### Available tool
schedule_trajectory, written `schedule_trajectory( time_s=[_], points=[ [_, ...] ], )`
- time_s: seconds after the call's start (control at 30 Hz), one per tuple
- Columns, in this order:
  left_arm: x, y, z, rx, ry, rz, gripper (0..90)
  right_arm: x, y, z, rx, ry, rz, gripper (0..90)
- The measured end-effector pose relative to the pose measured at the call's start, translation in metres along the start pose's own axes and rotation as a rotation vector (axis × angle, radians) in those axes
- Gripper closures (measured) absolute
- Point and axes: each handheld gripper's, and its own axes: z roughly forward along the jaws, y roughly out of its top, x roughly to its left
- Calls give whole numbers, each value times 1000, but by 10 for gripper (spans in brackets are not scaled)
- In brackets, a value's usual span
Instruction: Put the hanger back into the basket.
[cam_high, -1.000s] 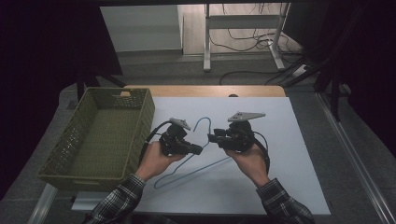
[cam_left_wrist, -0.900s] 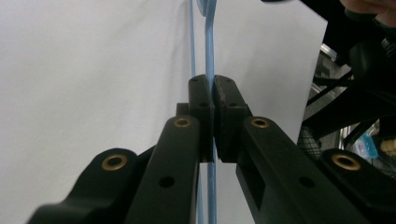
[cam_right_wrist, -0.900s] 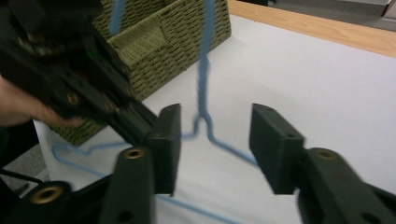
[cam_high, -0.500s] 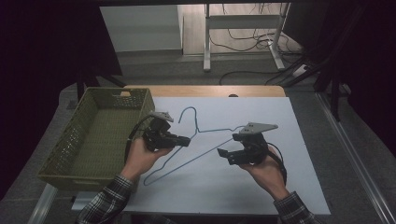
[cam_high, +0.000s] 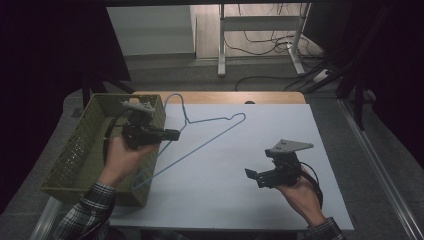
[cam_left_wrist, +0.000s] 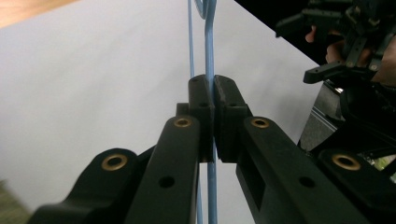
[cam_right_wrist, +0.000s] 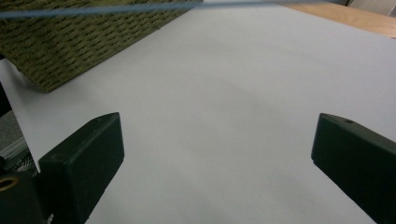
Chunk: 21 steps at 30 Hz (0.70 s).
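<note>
A blue wire hanger (cam_high: 200, 147) hangs tilted over the white sheet, its hook (cam_high: 172, 97) toward the far side and its lower corner by the basket's near right corner. My left gripper (cam_high: 170, 134) is shut on the wire at the basket's right wall. In the left gripper view the jaws (cam_left_wrist: 214, 98) pinch the blue wire (cam_left_wrist: 211, 70) between them. My right gripper (cam_high: 252, 175) is open near the front right of the sheet, well apart from the hanger. In the right gripper view its jaws (cam_right_wrist: 215, 149) stand wide with nothing between them, and the hanger wire (cam_right_wrist: 116, 9) crosses far ahead.
An olive woven basket (cam_high: 75, 150) stands at the table's left edge, also seen as the basket (cam_right_wrist: 84, 42) in the right gripper view. A white sheet (cam_high: 260, 135) covers the wooden table (cam_high: 225, 97). Desk legs and cables lie on the floor beyond.
The left gripper has carried the hanger up and left to the basket's side. The right gripper has moved away to the right and nearer the front edge, open.
</note>
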Motion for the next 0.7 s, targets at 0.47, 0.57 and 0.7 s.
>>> schedule_trajectory(
  time_s=[0.47,0.57,0.7],
  points=[
    [41,-20,-80,-47,192,-49,879,-12,-24,-12,23,-33,46,0],
    [54,-30,-96,-53,235,-67,879,-14,-29,-13,28,-46,52,0],
    [70,-43,-113,-66,281,-102,879,-19,-34,-14,37,-54,64,0]
  ],
)
